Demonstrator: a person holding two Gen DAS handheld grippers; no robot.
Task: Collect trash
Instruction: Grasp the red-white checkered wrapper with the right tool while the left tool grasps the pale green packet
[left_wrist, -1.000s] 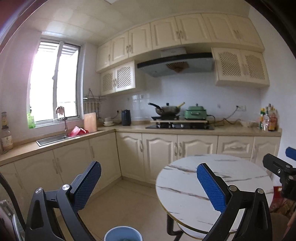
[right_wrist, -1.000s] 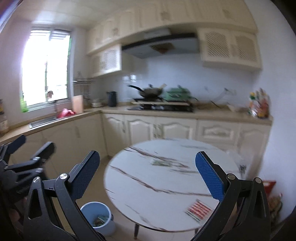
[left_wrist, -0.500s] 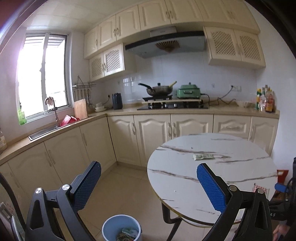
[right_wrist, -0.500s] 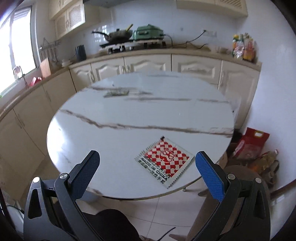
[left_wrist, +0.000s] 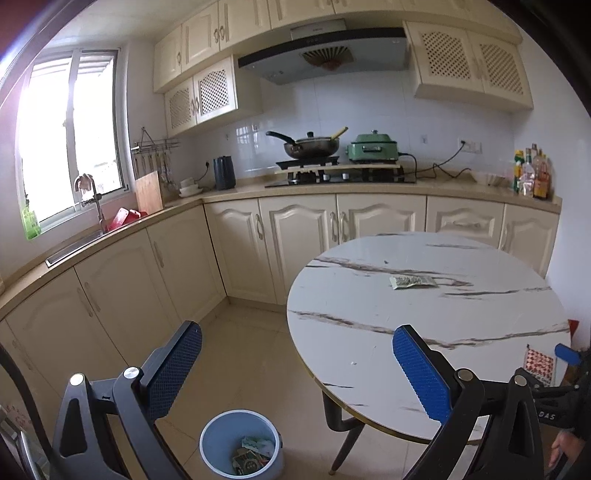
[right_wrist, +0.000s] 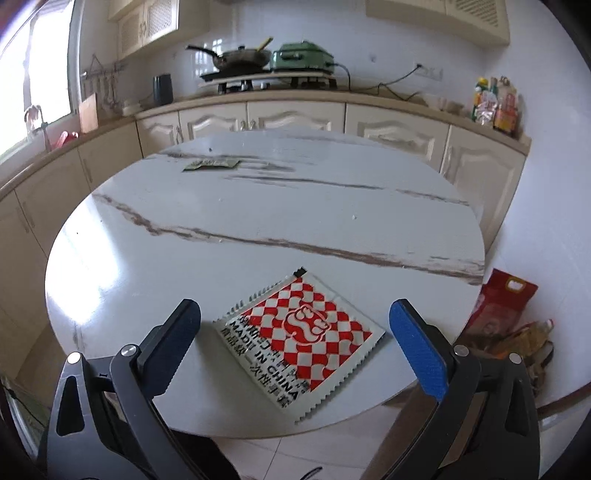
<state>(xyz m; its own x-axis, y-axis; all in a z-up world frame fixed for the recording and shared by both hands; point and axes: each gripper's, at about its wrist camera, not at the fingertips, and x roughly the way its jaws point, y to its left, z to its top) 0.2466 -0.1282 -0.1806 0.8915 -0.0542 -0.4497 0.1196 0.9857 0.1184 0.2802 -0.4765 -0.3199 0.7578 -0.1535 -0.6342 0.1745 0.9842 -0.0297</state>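
cream kitchen cabinets and a lit window frame a round marble-look bench (right_wrist: 258, 206) where two pieces of trash lie waiting. the right tool (right_wrist: 295, 332) hangs low over the near rim with its jaws spread wide and nothing between them, straddling a red-and-white checked sachet (right_wrist: 301, 338) that lies flat on the bench close to the edge. a second, greenish wrapper (right_wrist: 211, 163) sits well apart on the far side of the bench. the left tool (left_wrist: 295, 365) is held back over the floor, jaws likewise wide and empty, with a pale blue bin (left_wrist: 242, 445) on the tiles just below it, beside the bench leg; the bin already holds some scraps. the step in hand looks like the pickup of the sachet, not yet begun. the risk lies in how flat and slick that packet is: pads closing on it from the sides could skid over the glossy top and push it off the near rim to the floor, or pinch only a corner so that it slips free on the way to the bin. a tilt of the tool to catch one serrated edge would likely serve better. the bin stands on the other side of the bench from the sachet, so the carry is long enough for a weak hold to fail.
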